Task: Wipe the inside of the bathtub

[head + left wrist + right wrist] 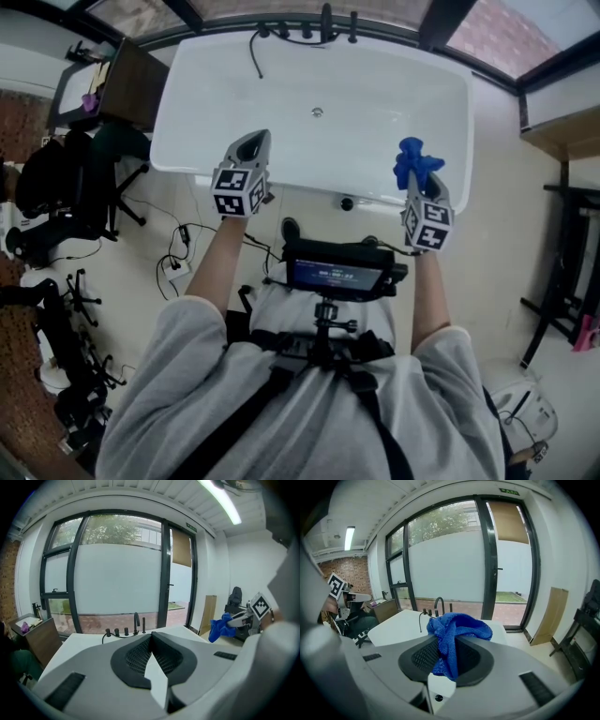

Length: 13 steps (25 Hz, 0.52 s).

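Bathtub: one white rectangular bathtub (187,141) lies at your 12 o'clock, its basin bare and white.
Cloth: one blue microfibre cloth (457,630), bunched, stands up out of your right tool at the tub's 5 o'clock rim.
Left tool: your left hand-held gripper (151,637) has its jaws together with nothing between them. It hangs over the tub's 7 o'clock rim.
Right tool: your right hand-held gripper (443,644) is clamped on the blue cloth, which spills over both jaws toward 12 o'clock.
Taps: five black tap fittings (307,33) stand in a row on the tub's 12 o'clock rim. They are three low knobs, one curved spout and one straight post.
Hose: one black hose (253,52) drops from the 11 o'clock end of that row onto the tub's inner wall.
Drain: one round metal drain (317,112) sits near the middle of the basin floor.
Marker cubes: two marker cubes (236,190), one on each tool, carry black-and-white square patterns. They bear no letters.
Screen: one dark screen (330,276) is mounted on your chest at 6 o'clock. Its lines of writing are too small to read.
Sign: one green sign (509,491) hangs above the glass door. Its lettering cannot be made out.
Brands: no view shows a legible brand or label.
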### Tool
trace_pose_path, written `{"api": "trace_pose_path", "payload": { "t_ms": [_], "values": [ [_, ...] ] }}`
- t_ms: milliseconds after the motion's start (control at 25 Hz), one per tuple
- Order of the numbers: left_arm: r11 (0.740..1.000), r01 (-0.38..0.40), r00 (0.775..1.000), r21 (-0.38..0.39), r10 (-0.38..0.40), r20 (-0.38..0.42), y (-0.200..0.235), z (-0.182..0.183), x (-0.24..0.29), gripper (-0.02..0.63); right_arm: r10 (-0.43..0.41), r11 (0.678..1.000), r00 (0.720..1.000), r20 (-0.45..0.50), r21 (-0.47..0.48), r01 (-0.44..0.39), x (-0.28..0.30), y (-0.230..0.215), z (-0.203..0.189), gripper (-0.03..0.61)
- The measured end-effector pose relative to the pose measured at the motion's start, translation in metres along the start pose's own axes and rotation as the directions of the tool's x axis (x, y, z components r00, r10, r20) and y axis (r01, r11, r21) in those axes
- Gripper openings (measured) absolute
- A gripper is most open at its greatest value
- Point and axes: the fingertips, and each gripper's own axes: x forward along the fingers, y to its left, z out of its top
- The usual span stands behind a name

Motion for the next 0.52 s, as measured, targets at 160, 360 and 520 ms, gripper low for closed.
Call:
{"api": "trace_pose_path", "payload": {
  "t_ms": [160, 360, 520],
  "values": [
    [1.0, 0.004, 1.0, 0.005, -0.004, -0.001, -0.0053, -0.0009, -0.0038, 0.003, -0.003, 1.0, 1.0, 0.003, 0.004, 0.003, -0.0042, -0.0015, -0.0022, 0.087],
    [1.0, 0.001, 1.0, 0.004, -0.001, -0.004, -0.0091, -0.0044, -0.0062, 0.003, 0.0, 1.0, 1.0, 0.01, 0.006, 0.0, -0.0037, -0.0009, -0.0024, 0.087],
    [1.0, -0.005, 1.0, -0.004, 0.005, -0.003, -0.0086, -0.0036, -0.0095, 0.003, -0.001, 1.0, 1.0, 0.012, 0.006, 0.0, -0.0051, -0.0003, 0.0004, 0.087]
  ]
}}
